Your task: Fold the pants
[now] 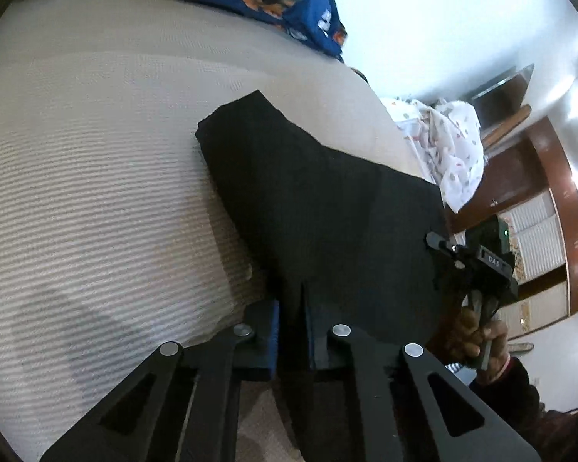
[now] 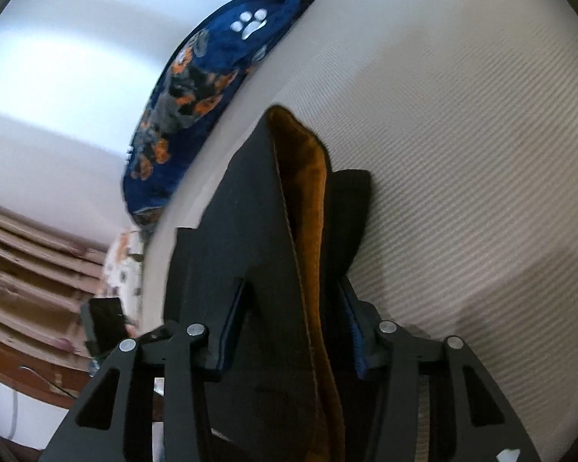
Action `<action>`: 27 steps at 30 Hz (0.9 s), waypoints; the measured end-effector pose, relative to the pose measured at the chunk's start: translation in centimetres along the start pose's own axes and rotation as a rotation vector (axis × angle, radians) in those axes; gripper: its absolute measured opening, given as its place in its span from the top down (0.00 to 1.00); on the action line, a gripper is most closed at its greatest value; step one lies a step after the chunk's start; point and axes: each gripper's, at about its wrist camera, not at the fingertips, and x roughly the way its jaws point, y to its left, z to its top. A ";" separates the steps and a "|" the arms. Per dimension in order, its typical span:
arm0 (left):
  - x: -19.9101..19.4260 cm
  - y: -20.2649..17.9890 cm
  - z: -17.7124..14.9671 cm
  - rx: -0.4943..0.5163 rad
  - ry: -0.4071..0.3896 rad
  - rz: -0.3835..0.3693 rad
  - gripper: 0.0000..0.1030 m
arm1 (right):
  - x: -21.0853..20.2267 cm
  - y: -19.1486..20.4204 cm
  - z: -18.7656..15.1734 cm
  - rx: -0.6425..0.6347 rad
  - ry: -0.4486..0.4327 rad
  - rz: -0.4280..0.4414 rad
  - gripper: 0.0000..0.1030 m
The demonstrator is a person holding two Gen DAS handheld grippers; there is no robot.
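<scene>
Left claw (image 1: 291,310): we clench the pants (image 1: 320,192).
Right claw (image 2: 293,308): straddles cloth; grip unclear.
Risk: our loose right side slips, skewing the fold.

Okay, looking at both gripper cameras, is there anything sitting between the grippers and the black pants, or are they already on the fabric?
Nothing visible stands in the way. The left gripper is shut on the near edge of the black pants, and the right gripper has the pants, orange lining showing, between its fingers. The pants lie on the beige bed cover.
</scene>
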 end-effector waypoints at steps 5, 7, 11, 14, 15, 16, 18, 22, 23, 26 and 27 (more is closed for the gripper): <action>-4.8 2.5 -0.9 -0.025 -0.079 0.091 0.91 | 4.5 3.1 -1.3 0.015 0.061 0.110 0.56; -7.4 4.2 -1.7 -0.050 -0.119 0.138 0.91 | 6.6 4.6 -2.0 -0.005 0.090 0.126 0.57; -9.2 5.7 -3.5 -0.053 -0.142 0.305 0.78 | 9.1 7.7 -2.6 -0.100 0.094 0.066 0.57; -10.3 5.6 -4.2 -0.068 -0.190 0.386 0.73 | 7.3 7.0 -1.9 -0.030 0.062 0.077 0.57; -10.8 5.3 -4.4 -0.065 -0.214 0.407 0.65 | 5.8 6.7 -1.7 -0.005 0.038 0.089 0.57; -11.5 4.8 -4.6 -0.061 -0.242 0.429 0.58 | 4.4 6.5 -1.7 0.005 0.028 0.103 0.57; -12.9 4.8 -5.3 -0.061 -0.264 0.458 0.32 | 2.0 6.8 -2.3 0.021 0.018 0.158 0.57; -14.7 3.3 -6.7 -0.046 -0.331 0.403 0.32 | 0.4 8.0 -5.9 0.046 0.090 0.230 0.57; -14.9 3.1 -7.1 -0.044 -0.329 0.399 0.31 | 0.6 8.2 -6.7 0.054 0.107 0.236 0.57; -14.9 3.2 -7.6 -0.064 -0.323 0.366 0.31 | 1.9 8.2 -8.2 0.087 0.128 0.237 0.57; -15.0 3.5 -7.7 -0.074 -0.317 0.356 0.31 | 2.4 7.9 -8.3 0.097 0.128 0.220 0.57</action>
